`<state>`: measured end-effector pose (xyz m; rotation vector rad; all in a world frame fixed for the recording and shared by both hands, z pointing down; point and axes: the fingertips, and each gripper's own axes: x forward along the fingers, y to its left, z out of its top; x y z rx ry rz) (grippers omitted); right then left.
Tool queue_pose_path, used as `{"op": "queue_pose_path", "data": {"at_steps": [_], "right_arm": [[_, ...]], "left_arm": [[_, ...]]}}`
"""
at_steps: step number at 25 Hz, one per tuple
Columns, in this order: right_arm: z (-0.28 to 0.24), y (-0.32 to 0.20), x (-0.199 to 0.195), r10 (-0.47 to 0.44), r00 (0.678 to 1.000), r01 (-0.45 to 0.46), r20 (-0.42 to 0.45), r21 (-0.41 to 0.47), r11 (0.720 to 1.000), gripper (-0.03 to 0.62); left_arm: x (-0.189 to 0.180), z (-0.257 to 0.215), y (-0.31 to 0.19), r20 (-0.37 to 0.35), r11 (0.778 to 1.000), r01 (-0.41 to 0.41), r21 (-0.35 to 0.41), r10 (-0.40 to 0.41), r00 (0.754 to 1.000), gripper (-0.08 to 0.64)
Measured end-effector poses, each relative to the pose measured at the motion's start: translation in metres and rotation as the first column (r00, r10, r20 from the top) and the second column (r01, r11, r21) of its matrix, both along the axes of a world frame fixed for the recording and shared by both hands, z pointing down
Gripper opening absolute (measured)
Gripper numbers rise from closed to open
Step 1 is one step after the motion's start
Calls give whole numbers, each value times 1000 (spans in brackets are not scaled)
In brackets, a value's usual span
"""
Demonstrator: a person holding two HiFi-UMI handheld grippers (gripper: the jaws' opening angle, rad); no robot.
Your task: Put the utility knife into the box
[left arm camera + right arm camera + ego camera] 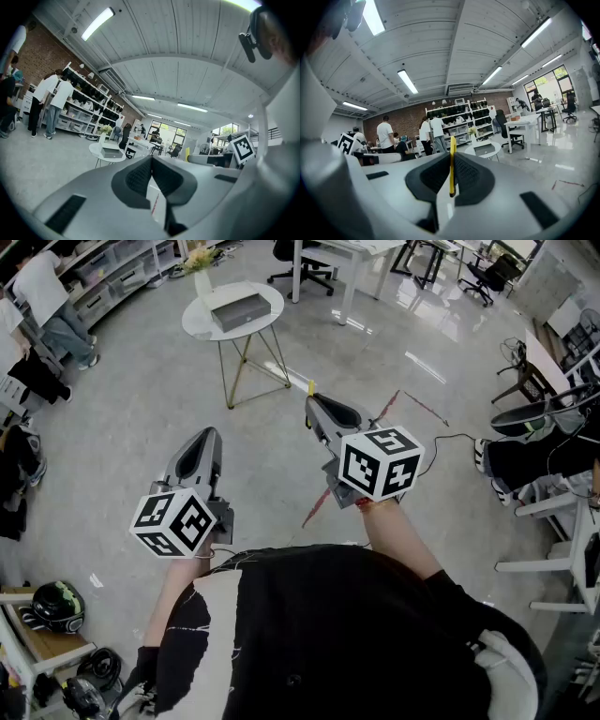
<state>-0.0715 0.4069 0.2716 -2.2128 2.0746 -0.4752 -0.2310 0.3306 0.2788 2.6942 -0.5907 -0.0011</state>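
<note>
A thin yellow utility knife (pixel 452 164) stands upright between the jaws of my right gripper (pixel 453 158), which is shut on it. In the head view the knife's yellow tip (pixel 310 387) sticks out past the right gripper (pixel 312 399). My left gripper (pixel 208 433) is held beside it over the floor, jaws shut with nothing between them (pixel 151 159). A grey box (pixel 239 310) lies on a round white table (pixel 199 322) some way ahead of both grippers. The box (pixel 112 153) shows small in the left gripper view, and the box (pixel 484 150) in the right gripper view too.
A white vase of flowers (pixel 201 270) stands on the table beside the box. Red tape marks (pixel 319 505) cross the grey floor. Desks and office chairs (pixel 305 268) stand beyond, shelves and people (pixel 51 101) at the left, a helmet (pixel 58 606) on a stand near me.
</note>
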Motion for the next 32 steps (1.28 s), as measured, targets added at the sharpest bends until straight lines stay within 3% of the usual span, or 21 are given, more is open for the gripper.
{"op": "queue_pose_path", "data": {"at_steps": [14,22,32], "right_arm": [[0,0,-17,41,999,-42,22,21,999,29],[-2,-7,-38,82,996,-84,27,88,993,28],[27,-26,-51,79,996,-80,31,14,997,28]], "left_arm": [[-21,0,-1,-16,1000,-17,-11,17,1000,11],[-47,10,-10,-12,999,-41,-2,41,999,11],[-65,45,-29,1,996,-5,-92,5,1000,11]]}}
